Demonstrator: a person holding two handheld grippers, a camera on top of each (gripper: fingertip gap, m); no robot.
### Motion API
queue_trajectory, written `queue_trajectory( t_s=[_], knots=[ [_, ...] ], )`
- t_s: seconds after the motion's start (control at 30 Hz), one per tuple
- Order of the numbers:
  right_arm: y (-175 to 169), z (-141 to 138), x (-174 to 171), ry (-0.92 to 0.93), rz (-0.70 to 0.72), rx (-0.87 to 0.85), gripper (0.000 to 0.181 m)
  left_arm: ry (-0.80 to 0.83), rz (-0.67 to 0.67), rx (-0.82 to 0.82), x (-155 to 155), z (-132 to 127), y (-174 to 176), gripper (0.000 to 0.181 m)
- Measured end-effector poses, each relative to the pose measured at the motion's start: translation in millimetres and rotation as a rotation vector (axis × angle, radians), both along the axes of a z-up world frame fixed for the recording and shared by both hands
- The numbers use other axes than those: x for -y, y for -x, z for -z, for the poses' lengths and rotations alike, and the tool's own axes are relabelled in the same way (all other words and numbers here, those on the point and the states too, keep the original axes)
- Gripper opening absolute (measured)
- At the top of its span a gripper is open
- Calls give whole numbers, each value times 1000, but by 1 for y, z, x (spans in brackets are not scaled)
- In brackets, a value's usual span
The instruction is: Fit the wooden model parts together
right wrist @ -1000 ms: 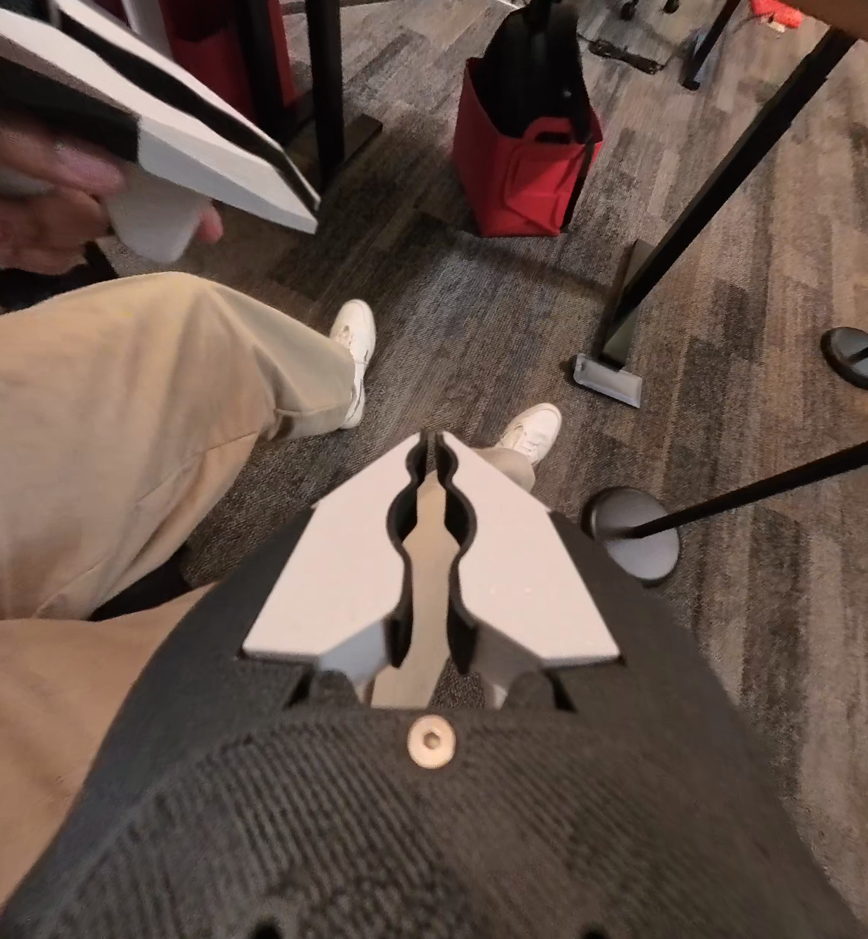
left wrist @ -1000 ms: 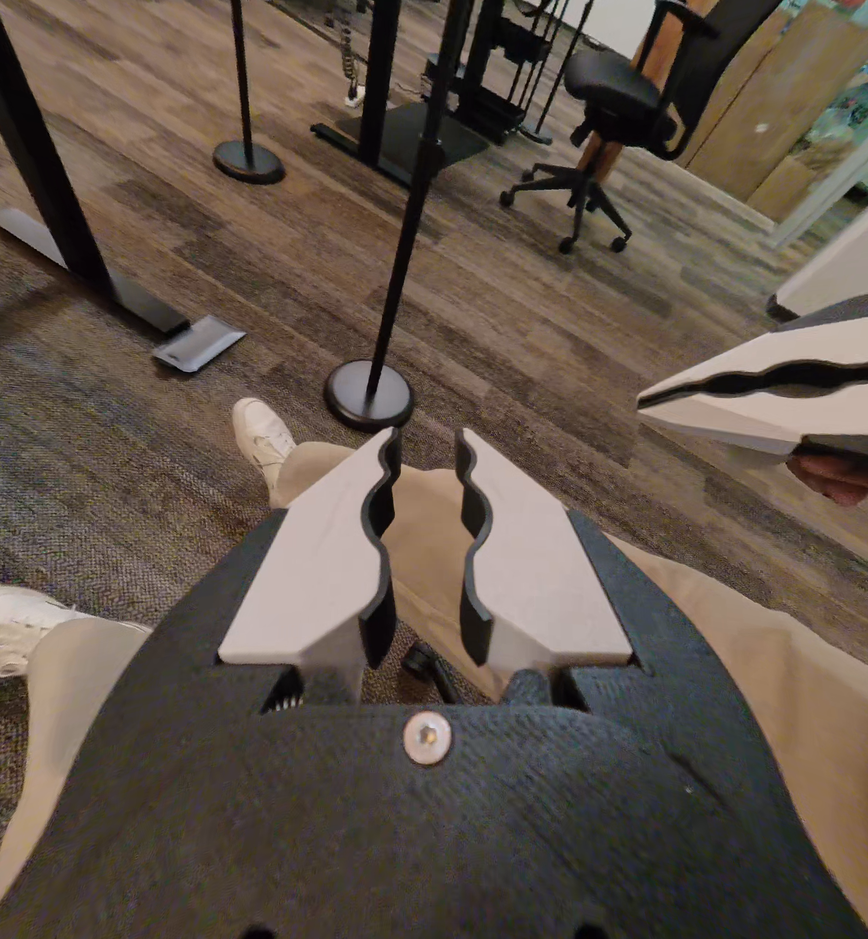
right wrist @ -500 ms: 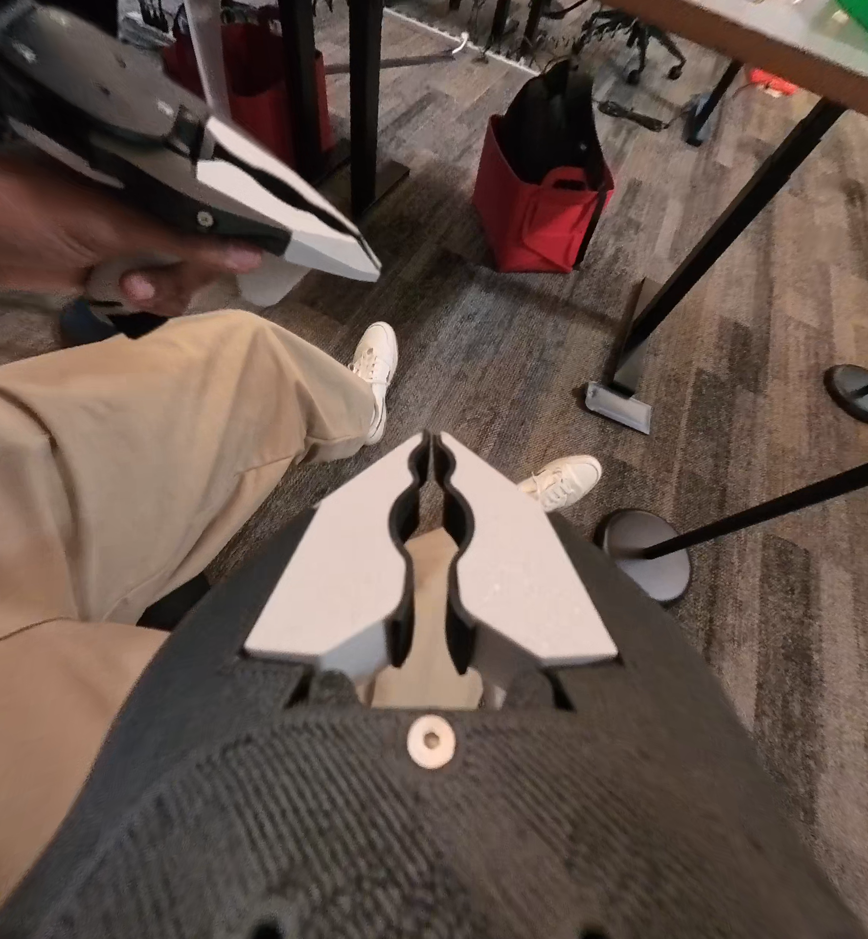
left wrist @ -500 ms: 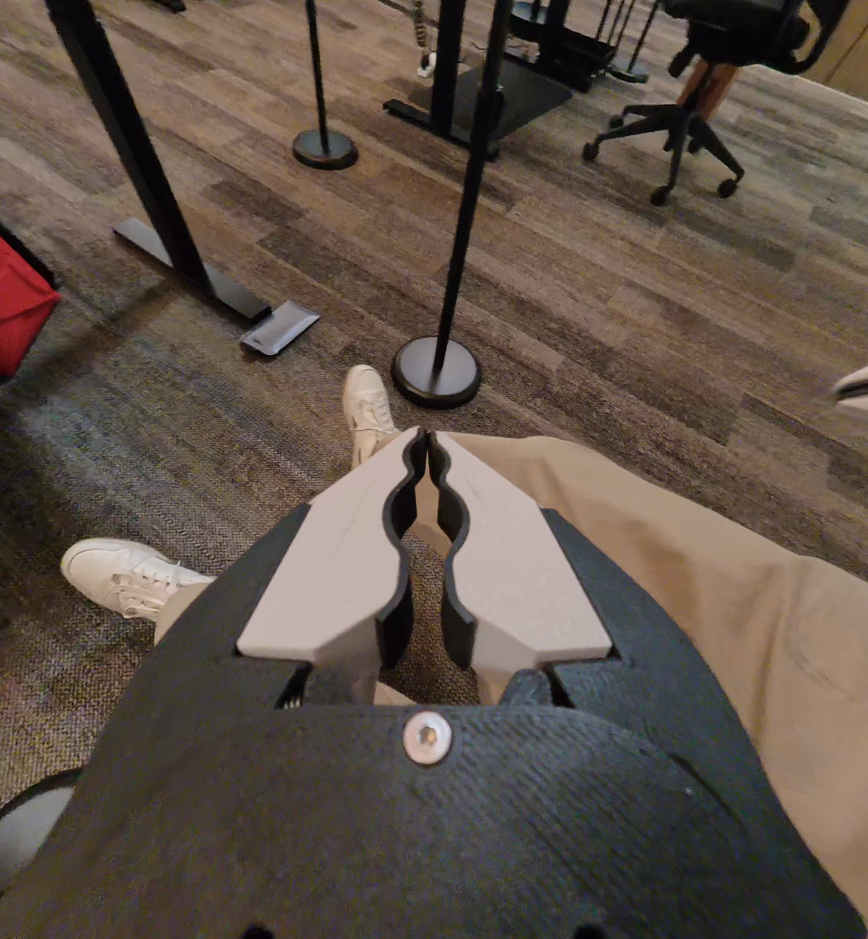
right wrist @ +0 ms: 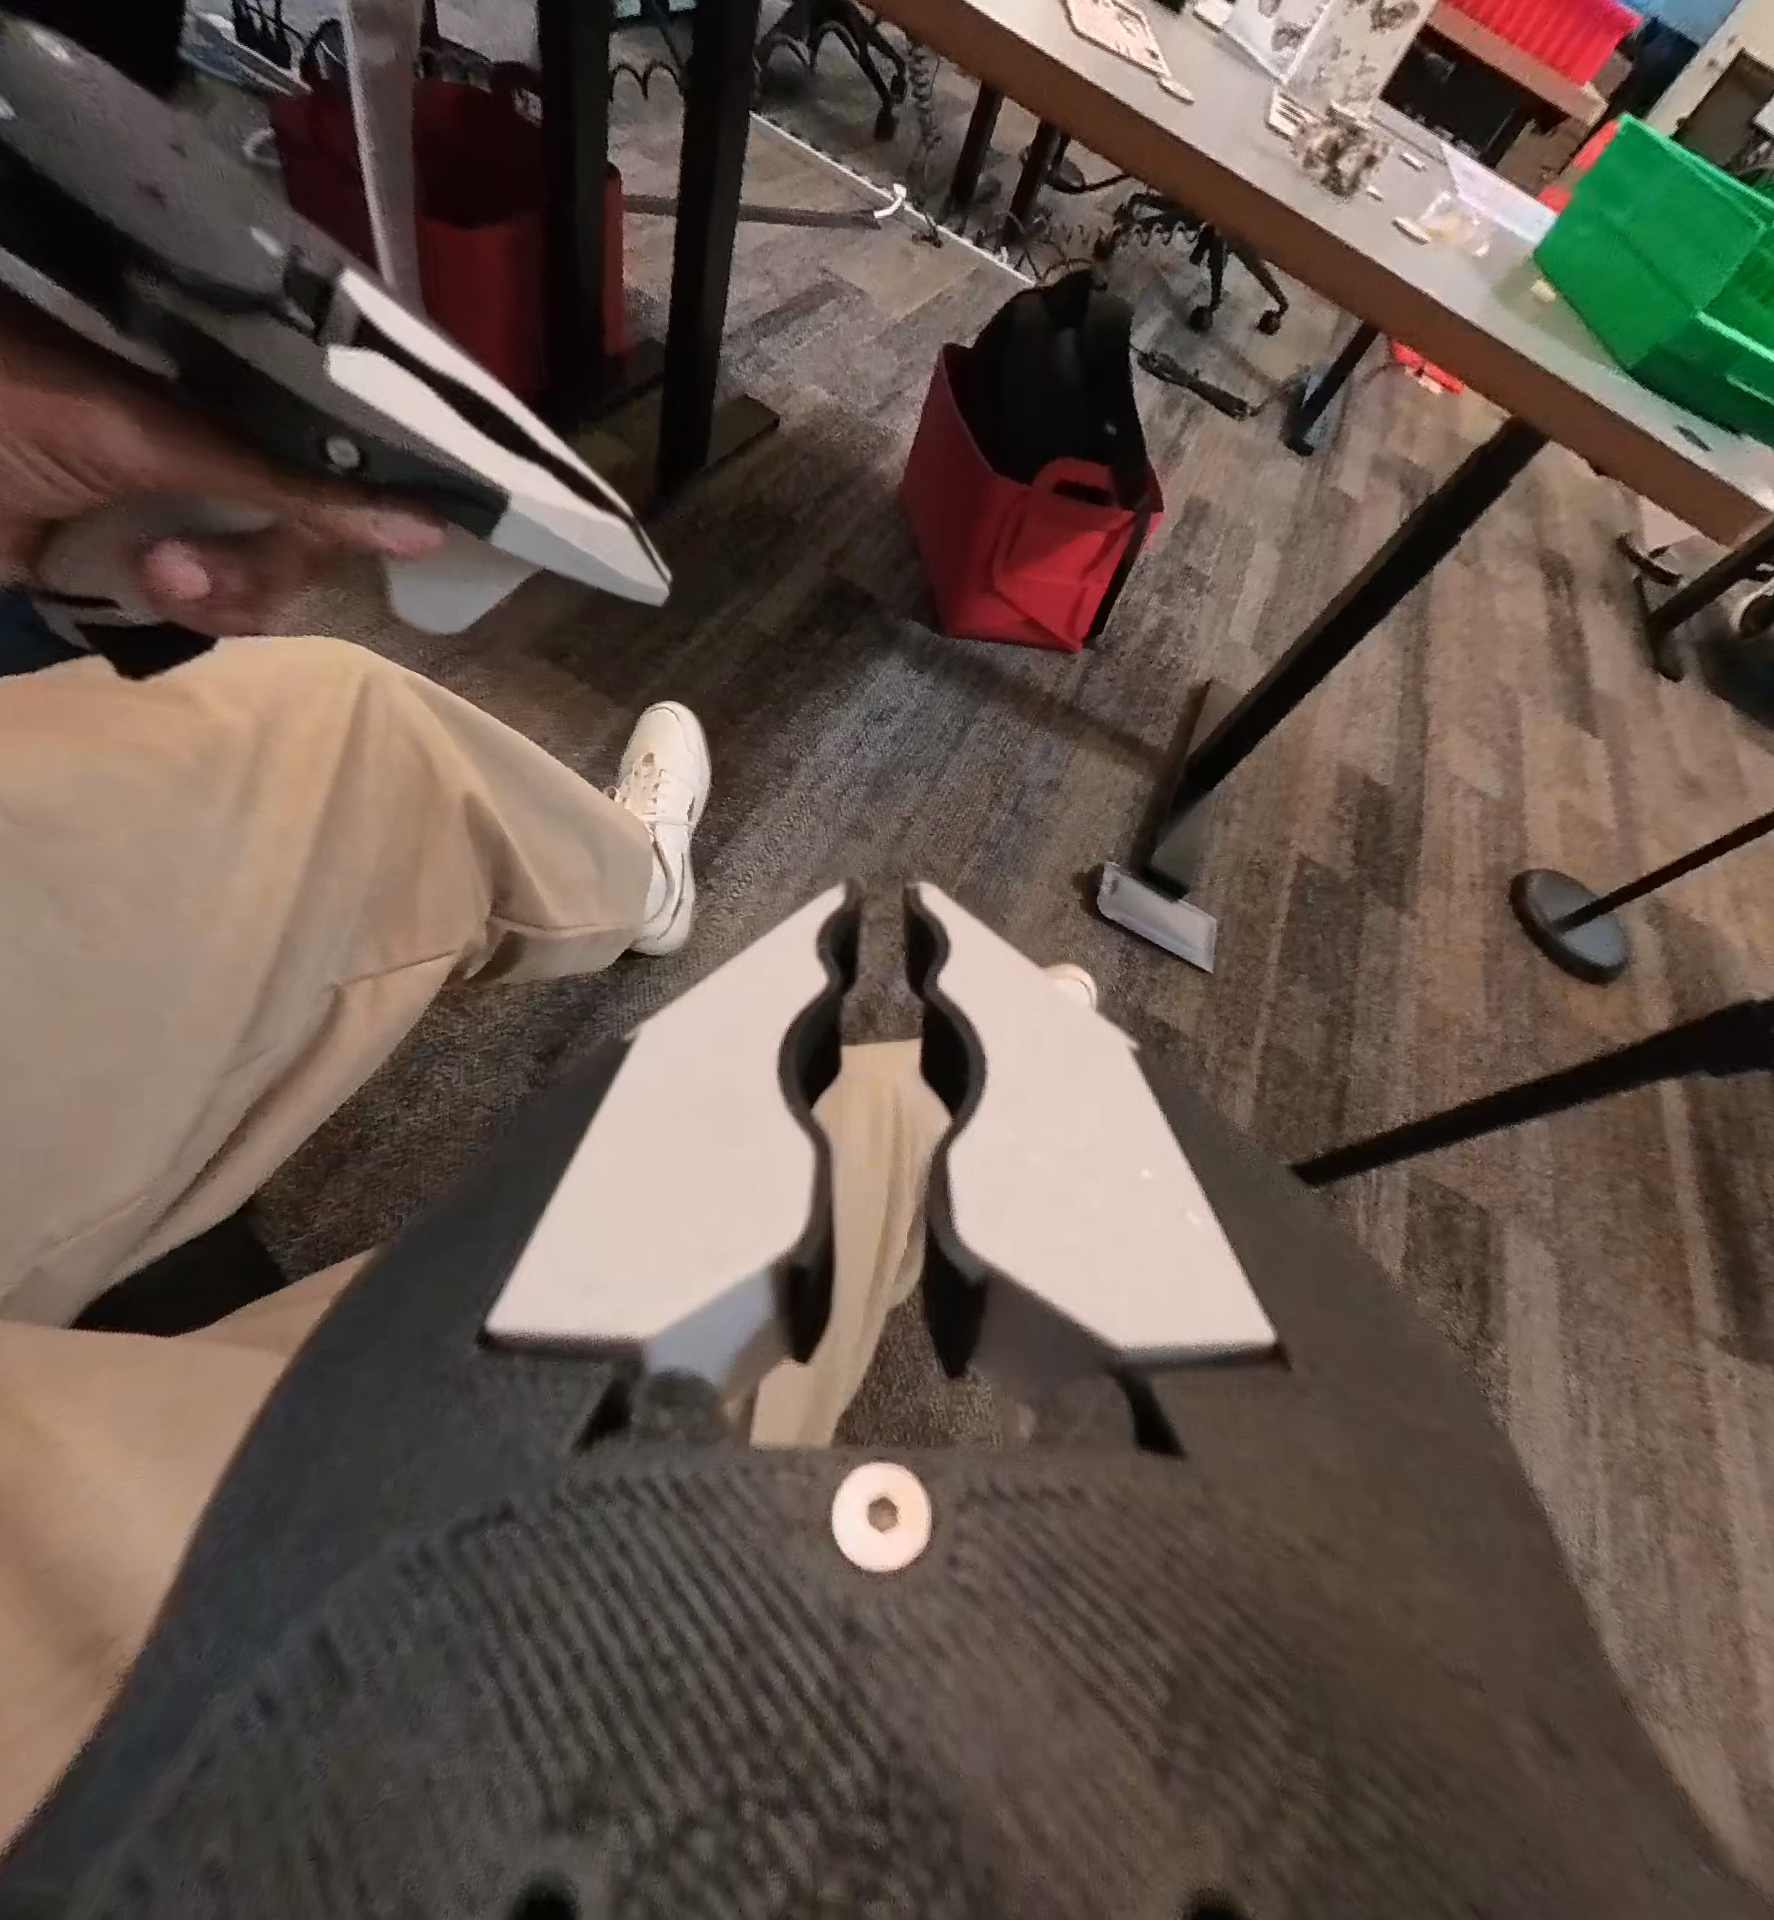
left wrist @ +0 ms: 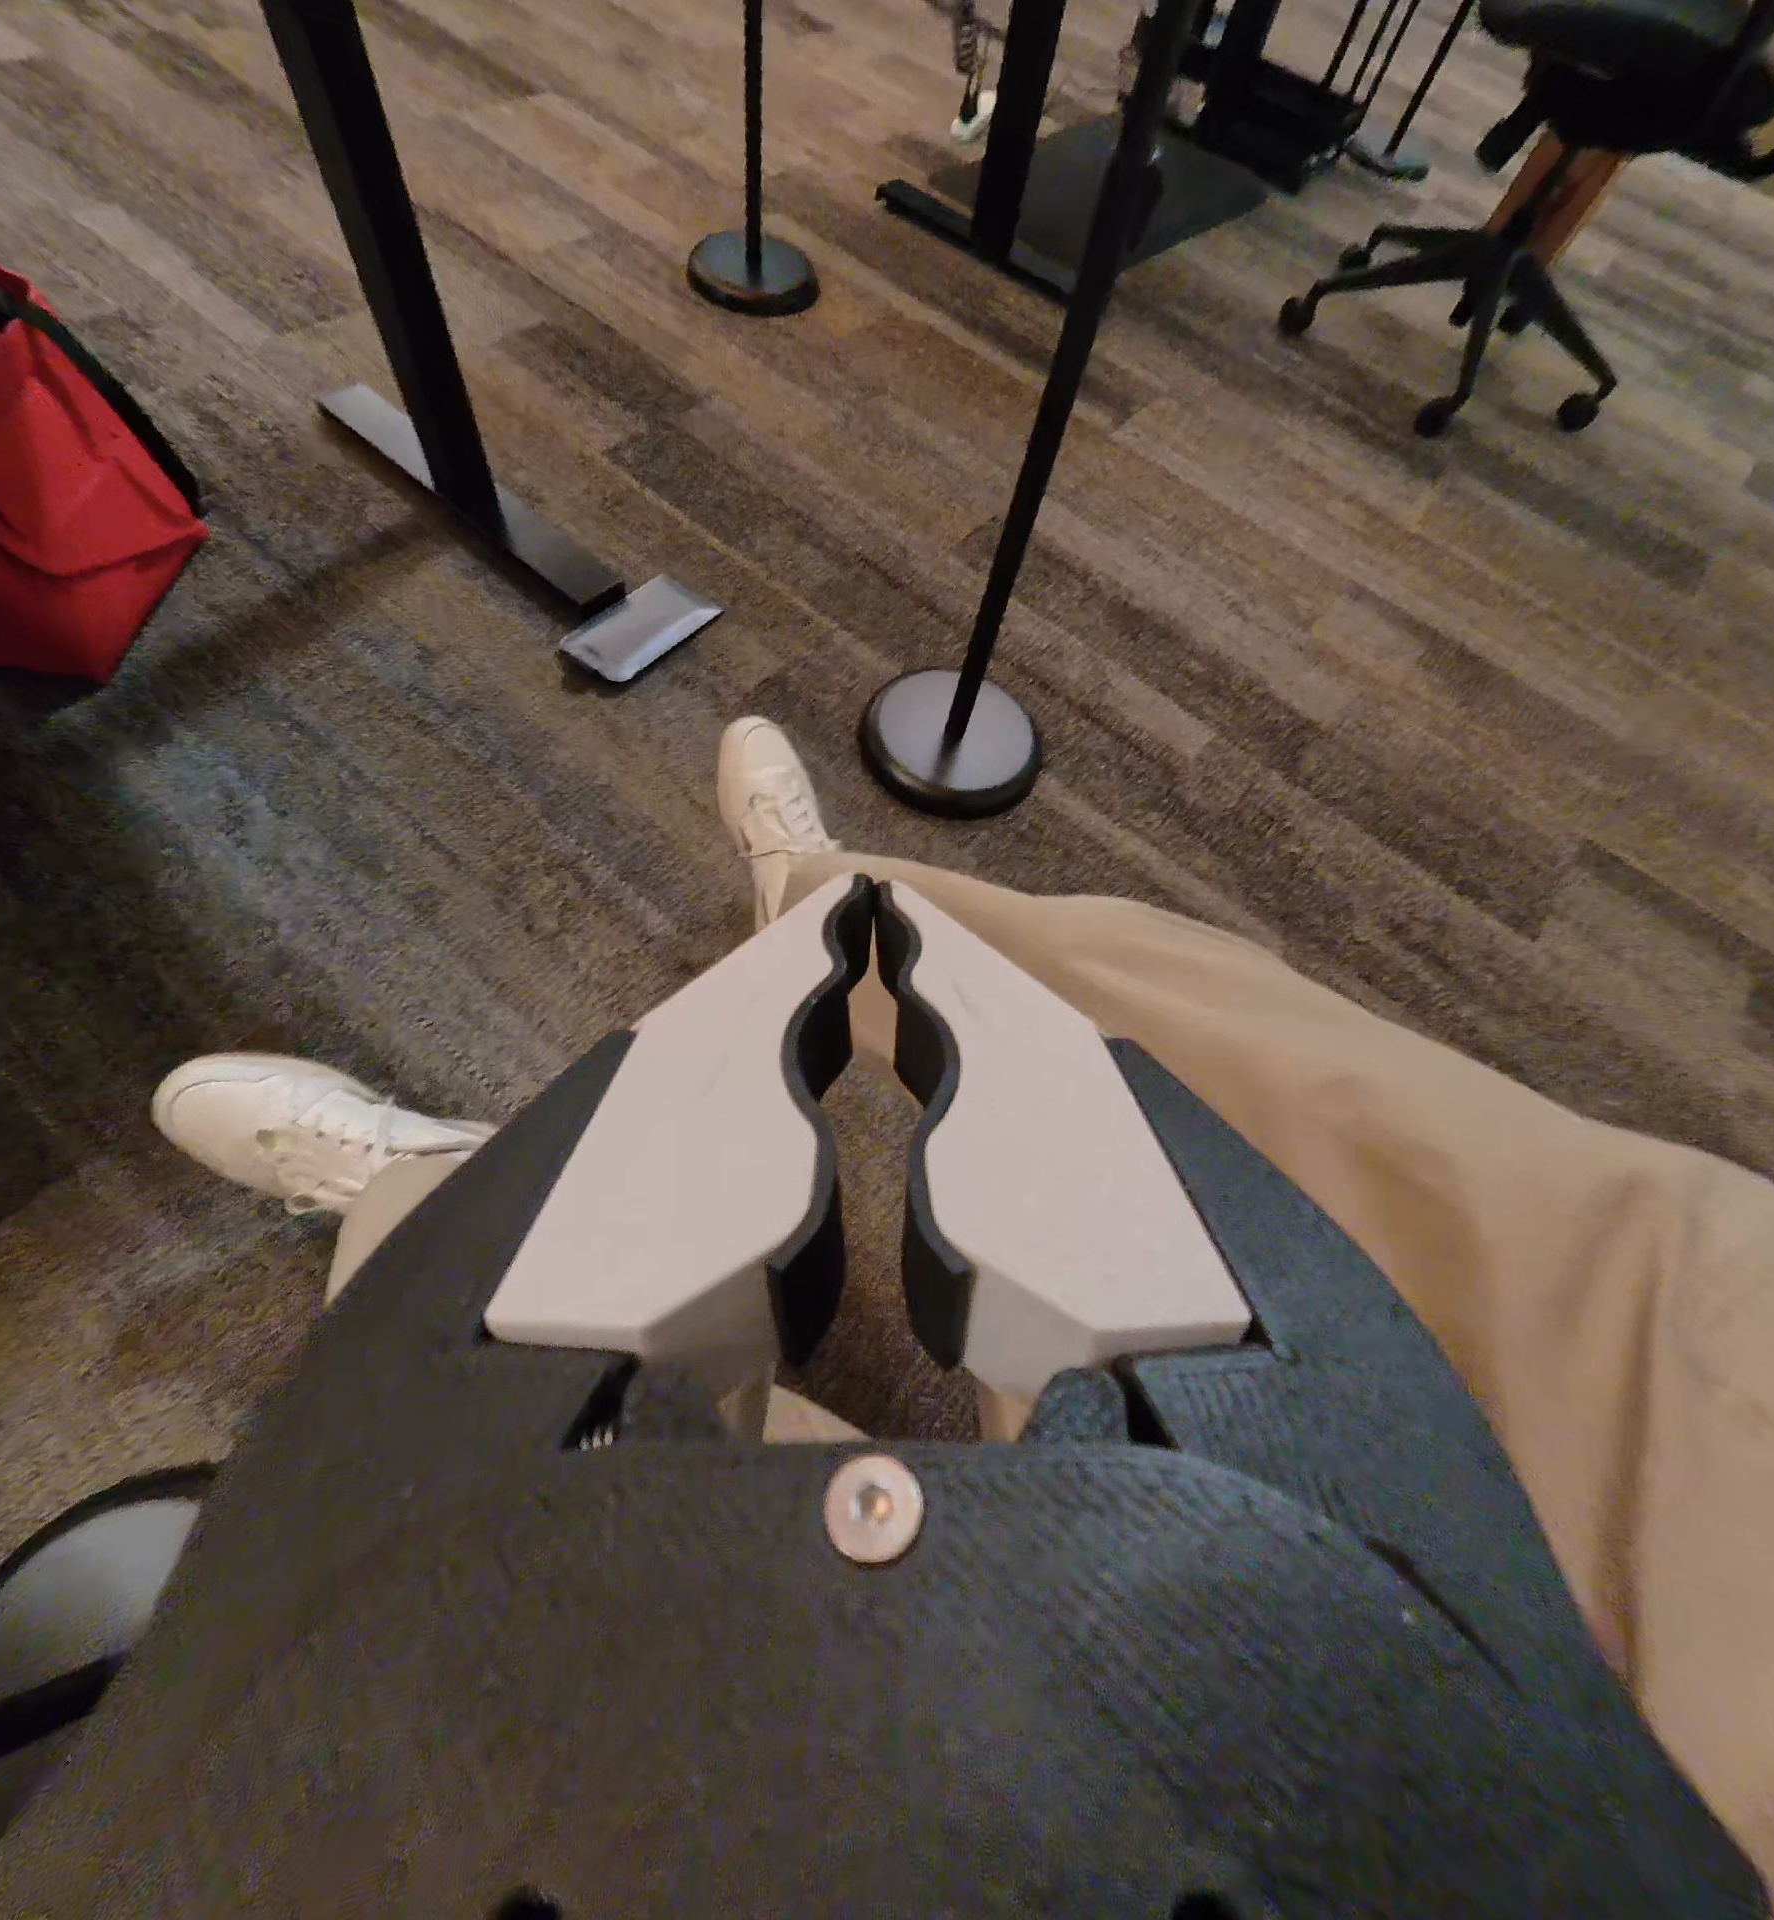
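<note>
No wooden model part is in either gripper. My left gripper [left wrist: 870, 899] is shut and empty, its tips touching, held over a person's beige trouser leg [left wrist: 1382, 1143]. It also shows in the right wrist view [right wrist: 647, 580] at upper left, held by a hand [right wrist: 83, 488]. My right gripper [right wrist: 881, 899] is empty, with a narrow gap between its tips, above the person's knees. A table [right wrist: 1382, 301] at upper right carries small light pieces [right wrist: 1444, 218] and a small dark object [right wrist: 1340, 145], too small to identify.
Green bins [right wrist: 1714, 281] stand on the table's right end. A red bag [right wrist: 1028, 520] stands on the carpet by a black table leg [right wrist: 1309, 665]. Round-based black stands [left wrist: 950, 738] and an office chair [left wrist: 1506, 229] stand on the floor. White shoes [left wrist: 280, 1122] are below.
My left gripper closed from open and swung left. The right wrist view tilted up, bringing the table into sight. My right gripper's tips parted slightly.
</note>
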State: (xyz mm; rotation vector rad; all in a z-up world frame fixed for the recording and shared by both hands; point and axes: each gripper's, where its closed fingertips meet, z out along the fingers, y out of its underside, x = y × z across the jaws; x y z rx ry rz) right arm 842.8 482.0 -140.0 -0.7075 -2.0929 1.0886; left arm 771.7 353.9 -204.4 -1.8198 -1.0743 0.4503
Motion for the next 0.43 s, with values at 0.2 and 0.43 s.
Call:
queue_trajectory(
  t_s=[0.2,0.43],
  knots=[
    [3,-1,40,14,-83,20,19,18,-56,-10,38,0,-9,0],
    [-2,-9,89,75,-188,49,24,-36,-167,35,91,7,-16,0]
  ],
)
